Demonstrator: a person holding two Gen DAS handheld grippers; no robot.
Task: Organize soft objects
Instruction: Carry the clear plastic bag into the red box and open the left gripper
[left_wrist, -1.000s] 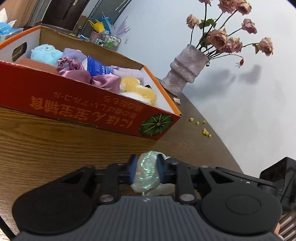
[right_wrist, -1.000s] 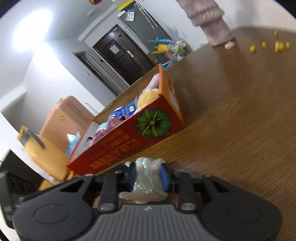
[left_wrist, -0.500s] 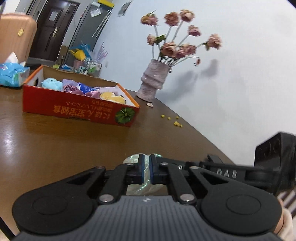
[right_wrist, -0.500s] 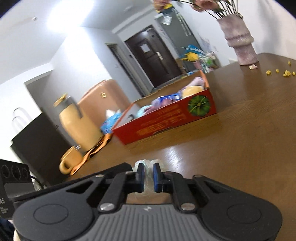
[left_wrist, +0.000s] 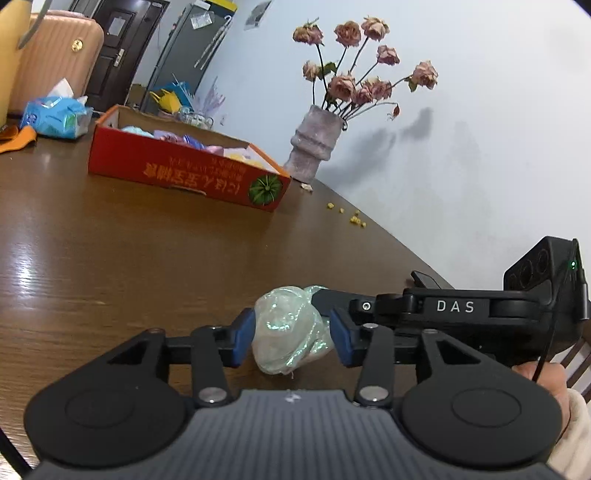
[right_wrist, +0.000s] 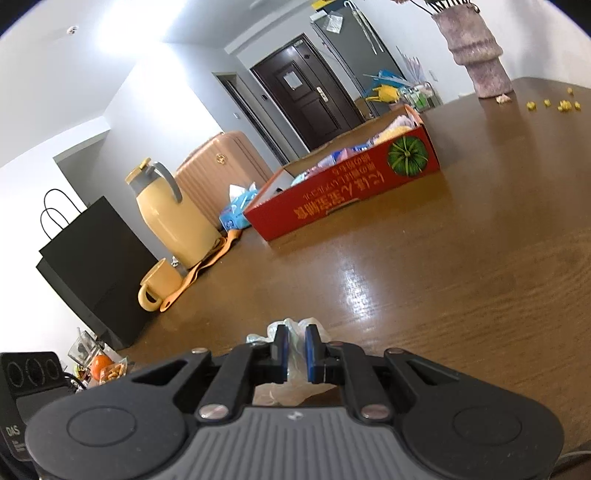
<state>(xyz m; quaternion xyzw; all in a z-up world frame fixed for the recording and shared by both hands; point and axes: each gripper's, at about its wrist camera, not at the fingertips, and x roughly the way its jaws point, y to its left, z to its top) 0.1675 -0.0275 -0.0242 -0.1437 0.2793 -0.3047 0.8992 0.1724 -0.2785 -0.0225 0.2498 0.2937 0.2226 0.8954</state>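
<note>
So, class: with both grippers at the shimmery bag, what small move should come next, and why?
Probably draw the left gripper back. Its jaws have just been opening and stand clear of the shimmery plastic bag, while the right gripper is pinched shut on it, so it can carry the bag alone to the red box.

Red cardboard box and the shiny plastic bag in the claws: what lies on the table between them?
Nothing: in both wrist views only bare brown table lies between the red cardboard box and the crumpled iridescent plastic bag.

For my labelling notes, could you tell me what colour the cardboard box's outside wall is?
Red, with yellow lettering and a green pumpkin picture on the cardboard box; the left wrist view shows it best.
</note>
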